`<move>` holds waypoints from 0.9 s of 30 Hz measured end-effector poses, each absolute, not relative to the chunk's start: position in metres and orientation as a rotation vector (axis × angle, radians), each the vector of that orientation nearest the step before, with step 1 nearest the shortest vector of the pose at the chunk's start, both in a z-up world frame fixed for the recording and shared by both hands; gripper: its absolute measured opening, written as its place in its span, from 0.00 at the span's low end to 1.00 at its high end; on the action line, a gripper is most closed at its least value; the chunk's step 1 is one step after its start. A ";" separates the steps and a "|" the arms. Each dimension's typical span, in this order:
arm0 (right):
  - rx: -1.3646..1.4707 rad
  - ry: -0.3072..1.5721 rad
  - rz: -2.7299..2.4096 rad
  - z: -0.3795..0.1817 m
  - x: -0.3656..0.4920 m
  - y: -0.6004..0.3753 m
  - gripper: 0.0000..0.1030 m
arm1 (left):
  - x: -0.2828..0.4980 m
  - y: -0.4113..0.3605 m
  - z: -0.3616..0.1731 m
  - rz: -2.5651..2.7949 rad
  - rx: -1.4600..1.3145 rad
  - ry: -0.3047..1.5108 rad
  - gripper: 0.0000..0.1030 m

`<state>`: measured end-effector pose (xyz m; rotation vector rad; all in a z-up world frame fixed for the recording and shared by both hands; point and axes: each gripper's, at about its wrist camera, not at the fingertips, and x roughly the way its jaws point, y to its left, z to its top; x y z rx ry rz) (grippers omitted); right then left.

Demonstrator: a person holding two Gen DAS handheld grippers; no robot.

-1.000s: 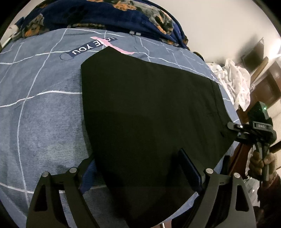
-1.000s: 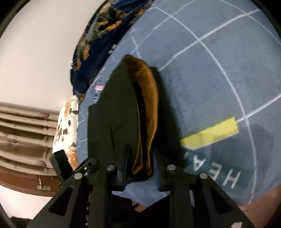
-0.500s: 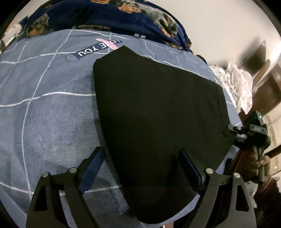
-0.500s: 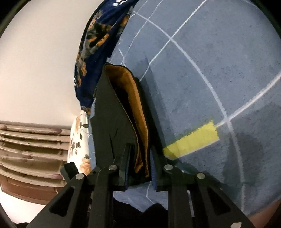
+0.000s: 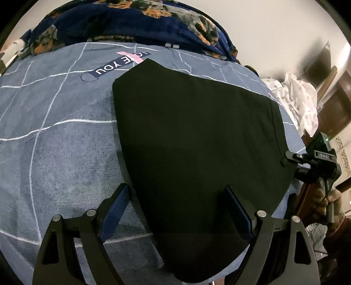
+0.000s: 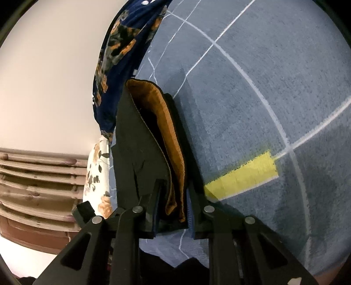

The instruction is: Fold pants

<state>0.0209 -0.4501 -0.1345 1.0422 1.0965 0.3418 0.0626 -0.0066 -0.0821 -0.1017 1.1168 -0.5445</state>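
Note:
The black pants (image 5: pixel 197 142) lie folded flat on the blue-grey bedspread (image 5: pixel 54 153). My left gripper (image 5: pixel 177 197) is open and empty, hovering over the pants' near edge, its fingers astride that edge. My right gripper (image 6: pixel 173 197) is shut on the waistband end of the pants (image 6: pixel 140 142), where the orange lining (image 6: pixel 169 140) shows between black layers. In the left wrist view the right gripper (image 5: pixel 291 157) sits at the pants' right edge.
A dark blue floral blanket (image 5: pixel 131 19) is heaped at the far side of the bed. White crumpled cloth (image 5: pixel 298 98) lies off the bed's right. A floral pillow (image 6: pixel 96 175) and wooden headboard slats (image 6: pixel 33 186) are at left in the right wrist view.
My left gripper has drawn back slightly and shifted left, so the pants sit more to the right. My right gripper stays shut on the waistband while its view tilted and rose.

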 end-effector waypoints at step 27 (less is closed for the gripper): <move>1.091 1.062 0.348 -0.143 0.015 -0.455 0.16 | 0.020 0.033 -0.082 -0.539 0.082 1.116 0.84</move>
